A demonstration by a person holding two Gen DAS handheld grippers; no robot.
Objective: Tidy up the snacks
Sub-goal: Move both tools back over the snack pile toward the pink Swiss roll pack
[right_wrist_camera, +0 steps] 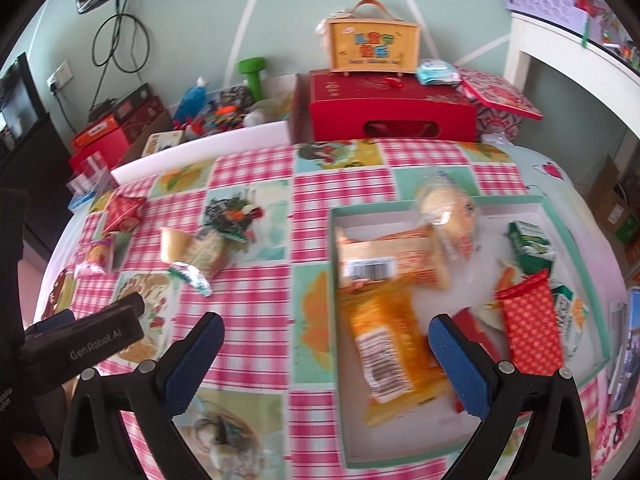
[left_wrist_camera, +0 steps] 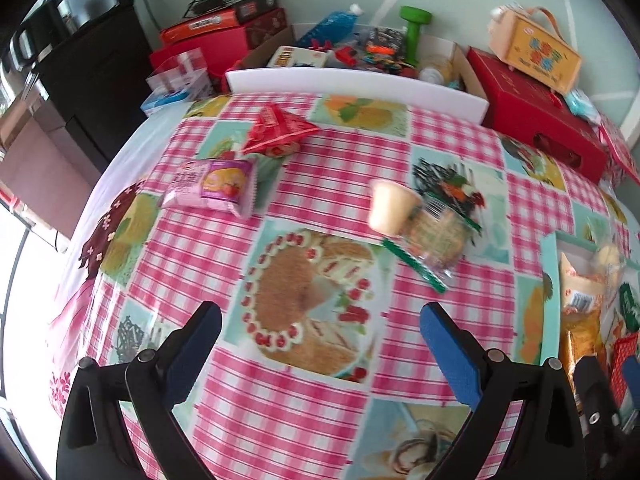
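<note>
On the checked tablecloth lie a pink cake packet (left_wrist_camera: pixel 212 187), a red triangular snack pack (left_wrist_camera: pixel 278 130), a pale jelly cup (left_wrist_camera: pixel 390 208) and a clear cracker pack with green edges (left_wrist_camera: pixel 434 236). My left gripper (left_wrist_camera: pixel 320 334) hovers open over the cloth, short of them, holding nothing. A teal-rimmed shallow box (right_wrist_camera: pixel 335 280) holds orange packets (right_wrist_camera: pixel 390 356), a round bun pack (right_wrist_camera: pixel 444 210), a red patterned pack (right_wrist_camera: pixel 530 328) and green cartons (right_wrist_camera: pixel 530 242). My right gripper (right_wrist_camera: pixel 326 344) is open above the box's left rim. The loose snacks appear again at left, with the cracker pack (right_wrist_camera: pixel 204 256).
Behind the table stand a red gift box (right_wrist_camera: pixel 390 114), an orange carry case (right_wrist_camera: pixel 374 46), a cardboard box of clutter (left_wrist_camera: pixel 360 54) and a green dumbbell (left_wrist_camera: pixel 414 30). A white board (left_wrist_camera: pixel 352 84) lines the table's far edge. A phone (right_wrist_camera: pixel 626 344) lies right of the box.
</note>
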